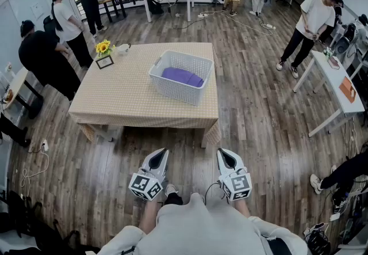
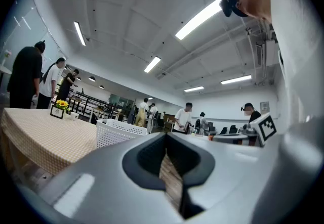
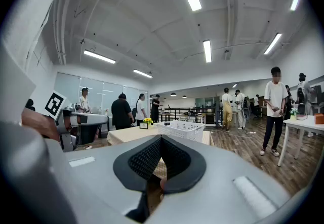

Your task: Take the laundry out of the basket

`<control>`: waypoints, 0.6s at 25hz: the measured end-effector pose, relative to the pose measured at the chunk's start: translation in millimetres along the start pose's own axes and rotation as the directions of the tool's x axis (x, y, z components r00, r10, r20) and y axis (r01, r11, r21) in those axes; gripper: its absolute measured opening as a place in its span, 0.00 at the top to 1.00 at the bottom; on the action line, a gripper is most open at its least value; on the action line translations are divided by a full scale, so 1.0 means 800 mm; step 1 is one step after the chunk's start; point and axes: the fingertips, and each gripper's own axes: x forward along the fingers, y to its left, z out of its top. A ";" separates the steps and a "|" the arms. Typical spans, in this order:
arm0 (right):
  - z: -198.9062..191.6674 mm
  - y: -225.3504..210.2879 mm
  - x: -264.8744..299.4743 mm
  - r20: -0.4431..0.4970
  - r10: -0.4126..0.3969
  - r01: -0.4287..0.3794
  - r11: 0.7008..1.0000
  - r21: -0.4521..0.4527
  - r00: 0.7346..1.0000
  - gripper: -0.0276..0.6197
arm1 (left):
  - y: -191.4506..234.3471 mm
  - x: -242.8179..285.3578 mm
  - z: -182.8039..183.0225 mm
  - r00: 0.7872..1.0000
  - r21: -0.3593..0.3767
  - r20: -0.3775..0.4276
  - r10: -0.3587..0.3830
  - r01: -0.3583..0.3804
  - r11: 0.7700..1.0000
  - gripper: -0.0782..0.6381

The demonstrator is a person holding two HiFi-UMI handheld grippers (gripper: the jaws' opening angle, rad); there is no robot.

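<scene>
Where the person stands: back from the table, on the wooden floor, facing its near edge.
Left gripper: held low in front of the person's body, pointing toward the table. Its jaws are clenched together with nothing between them; its own view shows only a sliver of floor through the hollow behind the tips.
Right gripper: level with the other one and a little apart from it, also squeezed closed and empty.
Marker cubes: one on the rear of each tool, close to the person's hands, the left cube and the right cube.
Basket: white and perforated, standing upright on the far right part of the table, well apart from both tools.
Laundry: a purple cloth lying low inside the basket, below the rim, with nothing touching it.
Tablecloth: beige with a fine check, hanging over the table's edges.
Flowers: a small yellow bunch near the table's far left corner.
Frame: small and dark-edged, just in front of the flowers.
White object: just beside the flowers, too small to name.
Side table: white, against the right of the room, with small items on it.
People: several stand around the edges of the room; one in a white shirt stands near the side table, and a few more are along the left wall and at the back.
</scene>
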 end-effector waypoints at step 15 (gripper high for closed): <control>-0.003 0.022 0.006 0.001 0.038 -0.038 0.999 0.007 0.999 0.96 | -0.002 -0.008 -0.009 1.000 0.011 -0.023 -0.021 0.021 1.000 0.88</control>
